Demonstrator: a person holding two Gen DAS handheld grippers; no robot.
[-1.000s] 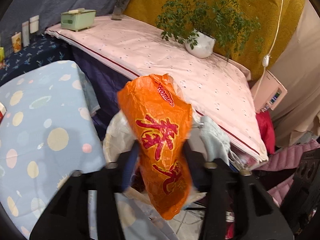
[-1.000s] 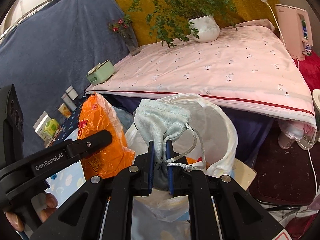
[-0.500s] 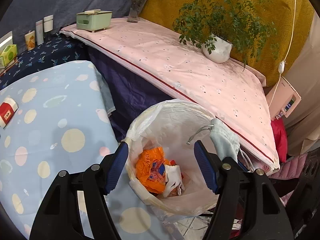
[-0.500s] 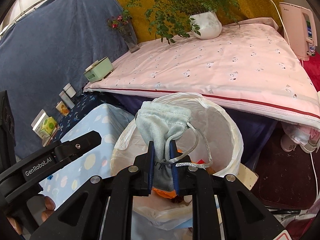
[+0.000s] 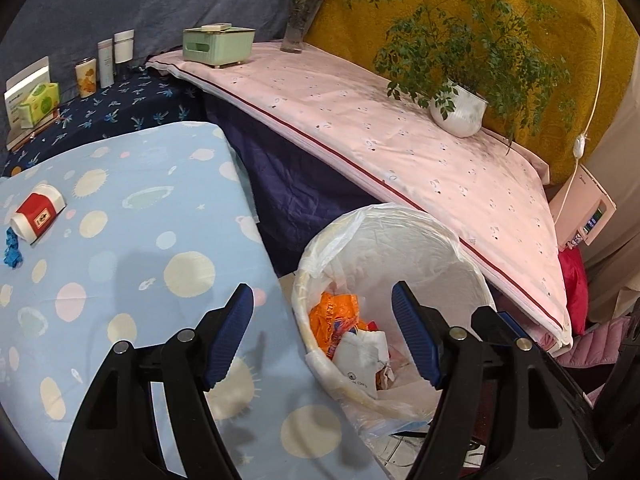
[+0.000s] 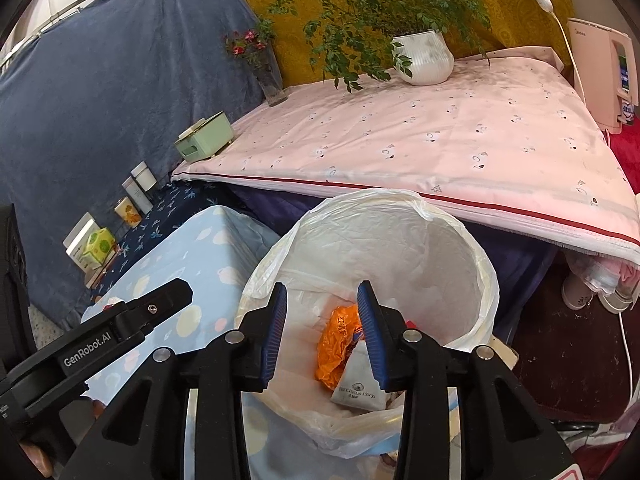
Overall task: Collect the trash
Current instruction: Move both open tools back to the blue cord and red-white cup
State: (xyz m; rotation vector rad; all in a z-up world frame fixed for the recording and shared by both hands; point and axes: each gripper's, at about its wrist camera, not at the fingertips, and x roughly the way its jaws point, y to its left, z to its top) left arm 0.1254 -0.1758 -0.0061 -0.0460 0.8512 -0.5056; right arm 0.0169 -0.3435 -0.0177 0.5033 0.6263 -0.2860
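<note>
A white bin lined with a plastic bag (image 5: 400,224) (image 6: 452,216) stands beside the blue spotted table (image 5: 132,216). Inside it lie a crumpled orange bag (image 5: 332,320) (image 6: 340,340) and a pale grey drawstring pouch (image 5: 360,354) (image 6: 356,384). My left gripper (image 5: 320,288) hangs over the bin's near left rim, its jaws opening with nothing between them. My right gripper (image 6: 322,288) is above the bin's mouth, its jaws also opening and empty. On the table's left lie a red-and-white packet (image 5: 38,210) and a blue scrap (image 5: 12,248).
Behind the bin runs a pink-clothed table (image 5: 400,152) bearing a potted plant (image 5: 458,112), a flower vase (image 5: 296,28) and a green tissue box (image 5: 218,46). Bottles and boxes (image 5: 104,64) line the dark cloth at far left. A white appliance (image 6: 600,76) stands at right.
The left gripper let go of the orange bag, which fell into the bin, and the view swung left over the table. The right gripper opened and the grey pouch dropped into the bin.
</note>
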